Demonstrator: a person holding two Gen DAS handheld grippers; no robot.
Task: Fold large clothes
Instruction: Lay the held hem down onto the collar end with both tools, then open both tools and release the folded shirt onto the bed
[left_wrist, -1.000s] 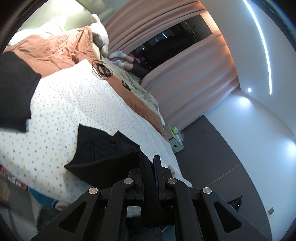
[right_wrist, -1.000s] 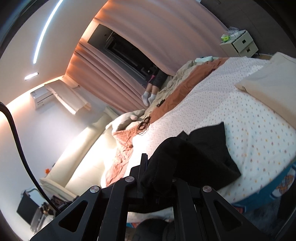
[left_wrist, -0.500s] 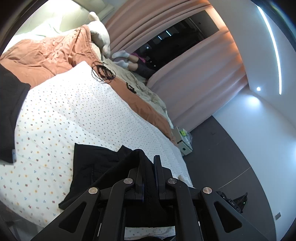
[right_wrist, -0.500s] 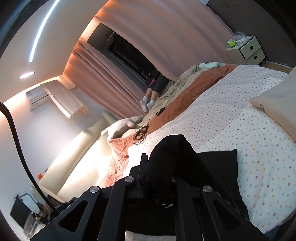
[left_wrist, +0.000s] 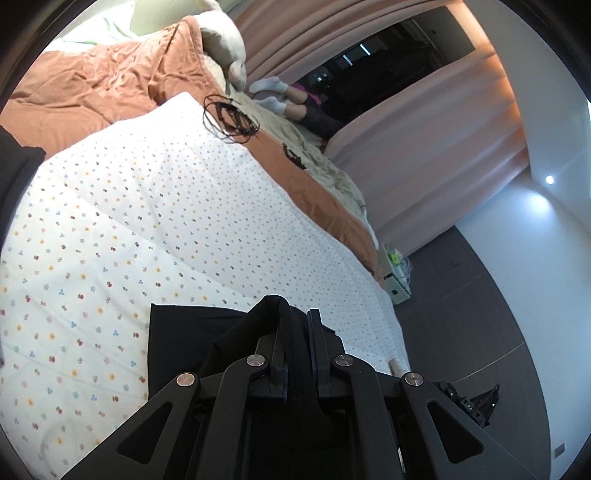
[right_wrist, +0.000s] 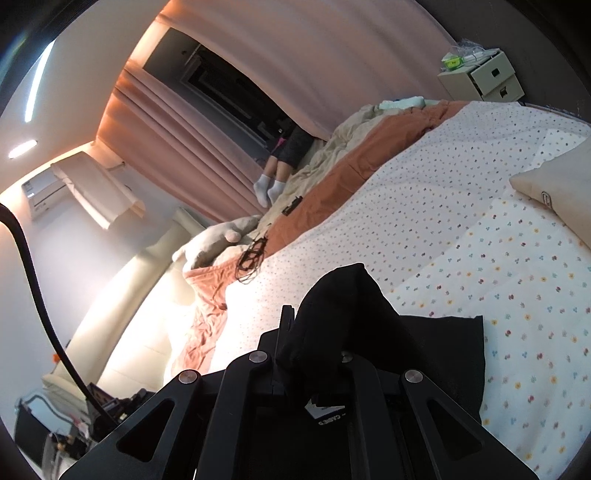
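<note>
A black garment lies on the near part of a bed's white dotted sheet. My left gripper is shut on a bunched edge of it, and the cloth rises in a peak between the fingers. In the right wrist view the same black garment spreads flat to the right, and my right gripper is shut on another bunched fold that stands up over the fingers. A white label shows under the fold. The right fingertip is hidden by cloth.
An orange duvet and beige bedding lie along the far side, with a coil of black cable and a person's socked feet. A beige folded item lies at the right. A small drawer unit stands past the bed.
Both grippers have carried the black garment forward across the bed and slightly lower. The garment's trailing part now lies flatter on the sheet, close under the fingers.
</note>
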